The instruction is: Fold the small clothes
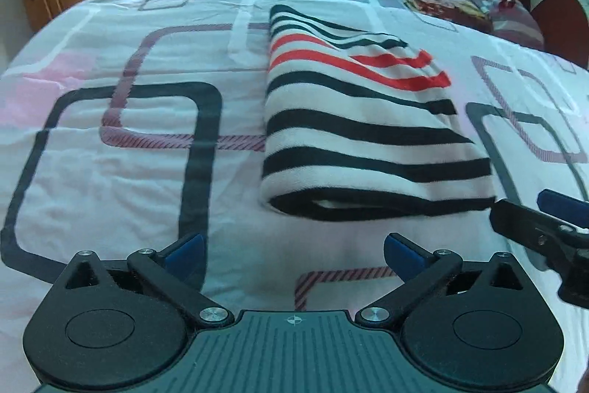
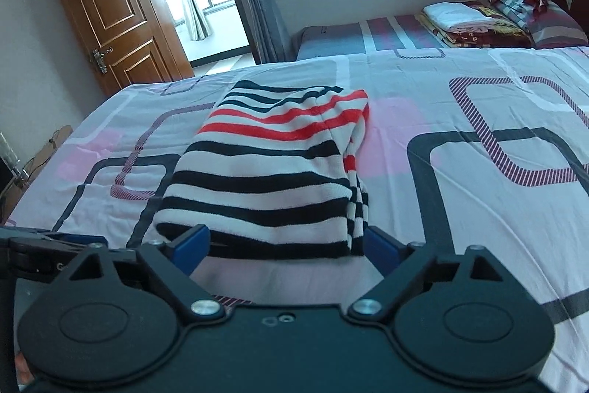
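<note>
A small striped garment (image 1: 364, 120), white with black and red stripes, lies folded into a long rectangle on the bed. It also shows in the right wrist view (image 2: 268, 172). My left gripper (image 1: 292, 255) is open and empty, hovering just short of the garment's near edge. My right gripper (image 2: 285, 247) is open, its blue fingertips (image 2: 191, 244) on either side of the garment's near edge, not closed on it. The right gripper's fingers also show at the right edge of the left wrist view (image 1: 545, 223).
The bed sheet (image 1: 110, 153) is pink and white with rounded square outlines. Folded bedding (image 2: 471, 21) and a pillow (image 2: 541, 21) lie at the far right by the headboard. A wooden door (image 2: 114, 13) and curtains stand beyond the bed's far edge.
</note>
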A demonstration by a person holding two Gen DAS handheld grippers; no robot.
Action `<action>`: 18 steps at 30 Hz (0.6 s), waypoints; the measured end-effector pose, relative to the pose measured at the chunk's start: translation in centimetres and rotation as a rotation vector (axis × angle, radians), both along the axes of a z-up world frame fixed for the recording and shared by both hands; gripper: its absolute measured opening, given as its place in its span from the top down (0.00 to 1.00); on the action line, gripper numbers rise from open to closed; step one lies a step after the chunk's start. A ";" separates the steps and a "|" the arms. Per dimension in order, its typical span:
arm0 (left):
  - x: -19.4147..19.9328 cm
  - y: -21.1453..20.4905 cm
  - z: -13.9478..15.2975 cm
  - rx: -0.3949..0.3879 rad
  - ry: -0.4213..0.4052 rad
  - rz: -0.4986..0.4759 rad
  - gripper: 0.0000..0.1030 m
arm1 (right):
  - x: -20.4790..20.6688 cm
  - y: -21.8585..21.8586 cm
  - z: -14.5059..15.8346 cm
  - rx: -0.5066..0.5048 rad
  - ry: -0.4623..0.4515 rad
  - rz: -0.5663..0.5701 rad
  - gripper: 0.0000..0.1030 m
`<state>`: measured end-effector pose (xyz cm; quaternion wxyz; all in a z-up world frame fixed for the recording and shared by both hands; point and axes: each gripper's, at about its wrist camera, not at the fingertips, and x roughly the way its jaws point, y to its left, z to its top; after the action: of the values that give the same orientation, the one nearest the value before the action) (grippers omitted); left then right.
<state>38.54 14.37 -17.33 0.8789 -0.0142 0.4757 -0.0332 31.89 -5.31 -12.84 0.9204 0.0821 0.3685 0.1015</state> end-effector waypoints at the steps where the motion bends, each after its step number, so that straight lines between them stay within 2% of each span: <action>1: 0.0 0.1 0.1 -0.012 0.002 0.001 0.00 | -0.2 0.1 0.1 -0.006 -0.002 0.000 0.13; 7: -1.1 1.1 1.2 -0.005 -0.057 0.059 0.00 | -1.3 0.1 0.8 -0.026 -0.028 -0.012 0.11; 11: -2.0 1.1 2.4 0.044 -0.118 0.061 0.00 | -2.2 0.0 1.4 -0.021 -0.040 -0.017 0.10; 15: -3.2 0.3 3.6 0.130 -0.185 0.037 0.00 | -3.1 0.1 2.2 -0.037 -0.060 -0.008 0.09; 18: -4.1 -0.3 4.6 0.151 -0.218 0.010 0.00 | -3.7 0.1 2.8 -0.052 -0.077 -0.004 0.09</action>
<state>34.44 14.12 -12.70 0.9241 0.0535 0.3782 0.0056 28.15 -5.19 -10.00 0.9359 0.0548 0.3351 0.0933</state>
